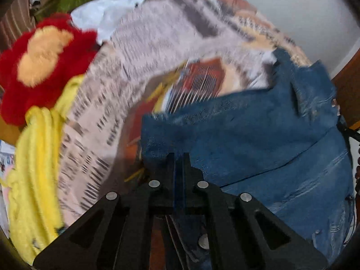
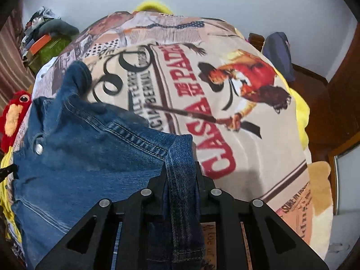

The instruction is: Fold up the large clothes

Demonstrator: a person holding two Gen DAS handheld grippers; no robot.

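Right wrist: jeans point(image 2: 78, 153) hem in tool point(image 2: 181, 168)

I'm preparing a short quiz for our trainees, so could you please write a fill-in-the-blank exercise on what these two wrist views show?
1. Both grippers are shut on a blue ____ garment.
2. In the right wrist view, the right gripper pinches a stitched ____ of that garment.
3. The garment lies on a printed blanket bearing the red word ____.
4. Left of the blanket in the left wrist view, beyond the left gripper, sits a ____ plush toy with an orange patch.

Missing words: denim; seam; CASA; red
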